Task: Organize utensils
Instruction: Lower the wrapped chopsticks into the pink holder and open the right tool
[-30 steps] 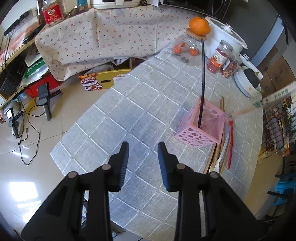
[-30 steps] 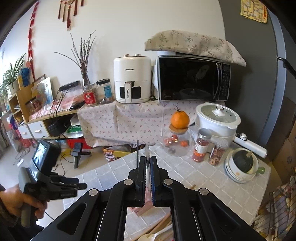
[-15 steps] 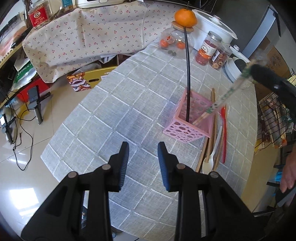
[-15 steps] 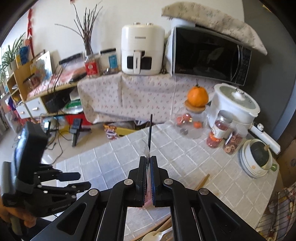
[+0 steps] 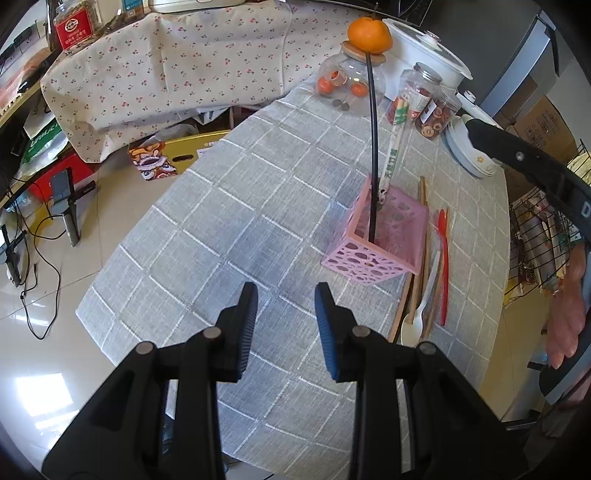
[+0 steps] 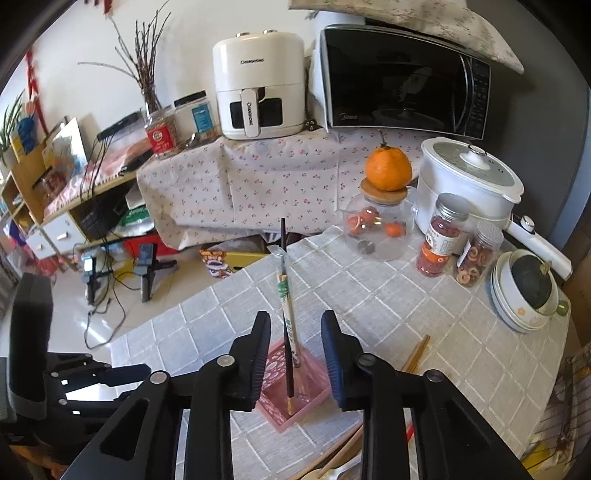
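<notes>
A pink perforated holder (image 5: 380,242) stands on the grey checked tablecloth (image 5: 236,221). A long black chopstick (image 5: 373,147) and a paper-wrapped chopstick pair (image 5: 394,144) stand in it, leaning. My right gripper (image 6: 294,347) is open just above the holder (image 6: 295,391), its jaws on either side of the wrapped chopsticks (image 6: 288,306) without touching. My left gripper (image 5: 282,325) is open and empty, low over the cloth, left of the holder. Wooden chopsticks (image 5: 424,258), a white spoon (image 5: 417,321) and a red spoon (image 5: 443,258) lie right of the holder.
Behind the holder stand a glass jar topped by an orange (image 5: 369,33), two snack jars (image 5: 436,110), a white cooker (image 6: 472,177) and stacked bowls (image 6: 528,291). The table edge drops to the floor on the left. A wire rack (image 5: 543,236) is at the right.
My right gripper has opened and let go of the wrapped chopsticks, which now stand in the pink holder. My left gripper has stayed open and hardly moved.
</notes>
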Tool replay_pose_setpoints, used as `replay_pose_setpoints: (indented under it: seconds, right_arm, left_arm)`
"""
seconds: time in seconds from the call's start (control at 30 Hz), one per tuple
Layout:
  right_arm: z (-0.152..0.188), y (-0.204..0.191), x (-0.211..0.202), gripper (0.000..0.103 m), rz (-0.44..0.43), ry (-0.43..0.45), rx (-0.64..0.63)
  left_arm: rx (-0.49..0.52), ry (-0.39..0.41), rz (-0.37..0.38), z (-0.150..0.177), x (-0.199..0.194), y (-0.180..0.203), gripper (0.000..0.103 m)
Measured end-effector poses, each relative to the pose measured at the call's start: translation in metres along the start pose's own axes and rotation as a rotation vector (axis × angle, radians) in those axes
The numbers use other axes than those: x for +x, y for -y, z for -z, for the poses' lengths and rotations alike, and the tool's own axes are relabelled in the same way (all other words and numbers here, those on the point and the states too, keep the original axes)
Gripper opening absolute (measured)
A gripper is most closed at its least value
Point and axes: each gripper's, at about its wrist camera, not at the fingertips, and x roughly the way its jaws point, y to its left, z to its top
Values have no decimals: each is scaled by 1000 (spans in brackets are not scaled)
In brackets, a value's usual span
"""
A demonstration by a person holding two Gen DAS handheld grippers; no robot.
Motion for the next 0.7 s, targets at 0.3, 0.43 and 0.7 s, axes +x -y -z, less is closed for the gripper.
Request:
replay_pose_setpoints:
  seconds: [0.3,0.43,0.7]
  right_arm:
    - [22,41,-34,58,35,-8,101]
    - [43,72,-38,58,14,-86,231]
    - [91,132,-22,58,11,-227,475]
  left_arm:
    - [28,-34,36,9,11,16,36]
    - [34,-88,75,20,23,30,36]
    - [37,-149,120,37,39,53,36]
